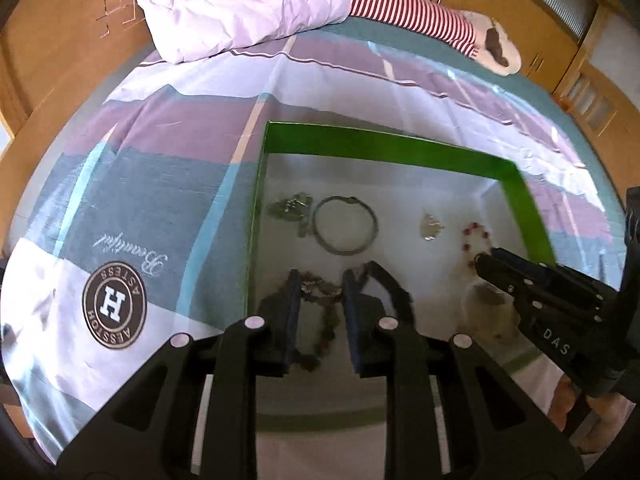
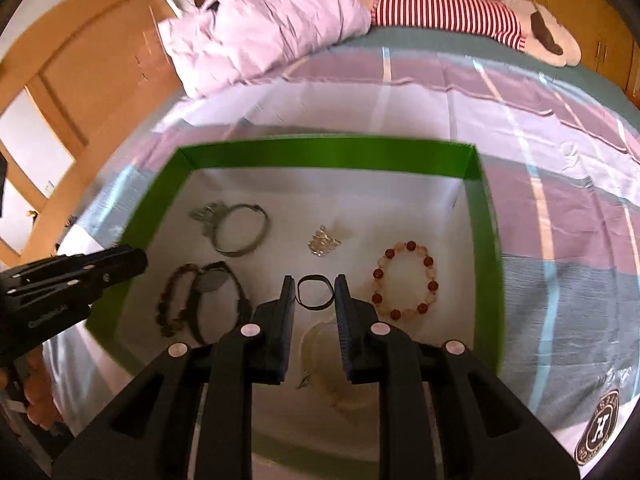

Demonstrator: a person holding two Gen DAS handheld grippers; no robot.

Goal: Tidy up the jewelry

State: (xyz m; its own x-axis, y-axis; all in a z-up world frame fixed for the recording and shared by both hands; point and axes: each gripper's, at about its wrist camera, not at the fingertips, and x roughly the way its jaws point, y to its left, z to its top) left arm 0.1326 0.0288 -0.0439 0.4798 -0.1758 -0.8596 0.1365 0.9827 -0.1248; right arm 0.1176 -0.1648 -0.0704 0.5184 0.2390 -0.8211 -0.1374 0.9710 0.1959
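Jewelry lies spread in green-walled box (image 2: pixel 324 152); both grippers (image 1: pixel 320 280) (image 2: pixel 312 284) hover parted, seemingly empty.

Between your right jaws lies a small ring (image 2: pixel 315 292), inside the box (image 2: pixel 324 152); the beaded bracelet (image 2: pixel 405 279) sits right, the bangle (image 2: pixel 240 230) left and beyond, perhaps touching a clasp.

Bed (image 2: pixel 560 184) bears green box (image 2: pixel 320 154), pillow (image 2: pixel 264 28).

Pale necklace (image 2: pixel 324 364) partly behind right gripper (image 2: pixel 312 292); green box (image 2: pixel 320 152) near wall hidden (both views).
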